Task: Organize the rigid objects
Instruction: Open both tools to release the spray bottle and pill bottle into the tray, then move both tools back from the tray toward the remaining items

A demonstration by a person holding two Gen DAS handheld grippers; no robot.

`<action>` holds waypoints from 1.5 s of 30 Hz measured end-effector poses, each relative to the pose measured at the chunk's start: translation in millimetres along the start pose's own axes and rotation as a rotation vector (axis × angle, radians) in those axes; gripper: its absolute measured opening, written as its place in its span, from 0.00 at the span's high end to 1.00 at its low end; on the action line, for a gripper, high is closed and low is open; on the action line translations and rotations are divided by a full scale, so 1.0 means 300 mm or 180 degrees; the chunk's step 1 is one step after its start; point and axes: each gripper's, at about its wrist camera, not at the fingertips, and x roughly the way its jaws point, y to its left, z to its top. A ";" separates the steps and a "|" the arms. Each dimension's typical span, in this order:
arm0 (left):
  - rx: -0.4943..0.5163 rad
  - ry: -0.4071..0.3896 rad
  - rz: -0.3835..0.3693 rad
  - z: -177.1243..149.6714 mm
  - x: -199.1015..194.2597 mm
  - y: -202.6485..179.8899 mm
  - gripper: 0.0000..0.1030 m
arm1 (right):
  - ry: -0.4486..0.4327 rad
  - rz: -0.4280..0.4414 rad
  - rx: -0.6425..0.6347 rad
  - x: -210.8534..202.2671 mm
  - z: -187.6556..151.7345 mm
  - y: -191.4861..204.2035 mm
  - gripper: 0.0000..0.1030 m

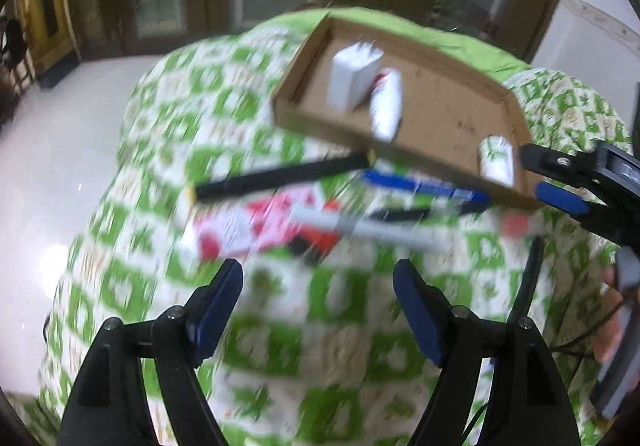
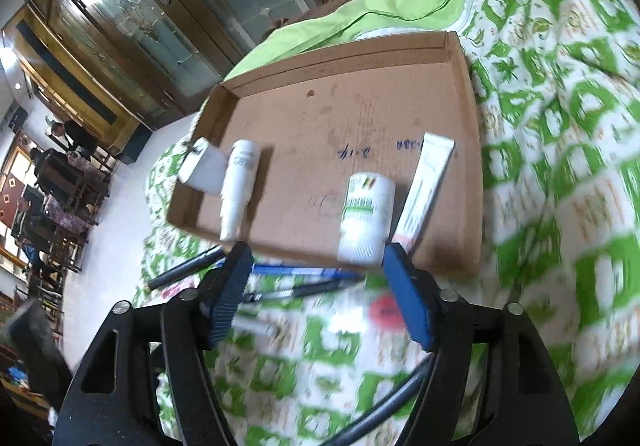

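Cardboard, brown and shallow, the open tray [image 2: 460,166] lies on the green-and-white patterned bedspread [image 2: 560,126] at my twelve o'clock, already holding a white-capped bottle [image 2: 364,218] and a flat white tube [image 2: 426,186]. Both my left gripper [image 1: 318,302] and right gripper [image 2: 316,294] stand released, holding nothing. Just short of the tray lies a slim blue pen [image 1: 424,188]: light, stiff, slick, likely to roll, so I judge a mid-barrel pinch safest.
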 end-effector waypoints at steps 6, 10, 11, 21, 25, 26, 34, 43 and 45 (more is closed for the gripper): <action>-0.0246 -0.0044 -0.0085 -0.032 -0.046 0.042 0.22 | 0.0131 0.0077 -0.0001 -0.052 -0.137 0.034 0.28; -0.0395 -0.0100 -0.0128 -0.060 -0.089 0.067 0.22 | 0.0221 0.0106 0.0005 -0.077 -0.209 0.049 0.28; -0.0427 -0.0137 -0.0145 -0.068 -0.104 0.074 0.22 | 0.0231 0.0105 -0.0002 -0.087 -0.222 0.051 0.28; -0.0680 -0.0094 -0.0210 -0.105 -0.127 0.111 0.20 | 0.0226 0.0012 0.0152 -0.148 -0.283 0.018 0.28; -0.0697 -0.0098 -0.0241 -0.117 -0.139 0.114 0.20 | 0.0266 -0.0003 0.0158 -0.154 -0.291 0.015 0.28; -0.0697 -0.0091 -0.0231 -0.117 -0.138 0.114 0.20 | 0.0265 -0.0009 0.0153 -0.154 -0.292 0.018 0.28; -0.0697 -0.0053 -0.0305 -0.117 -0.130 0.118 0.20 | 0.0276 -0.0051 0.0166 -0.154 -0.296 0.013 0.28; -0.0822 0.0045 -0.0445 -0.121 -0.106 0.136 0.20 | 0.0223 0.0023 0.0585 -0.174 -0.254 -0.113 0.28; -0.0812 0.0080 -0.0465 -0.122 -0.100 0.132 0.20 | 0.0366 0.0176 0.0723 -0.152 -0.257 -0.140 0.33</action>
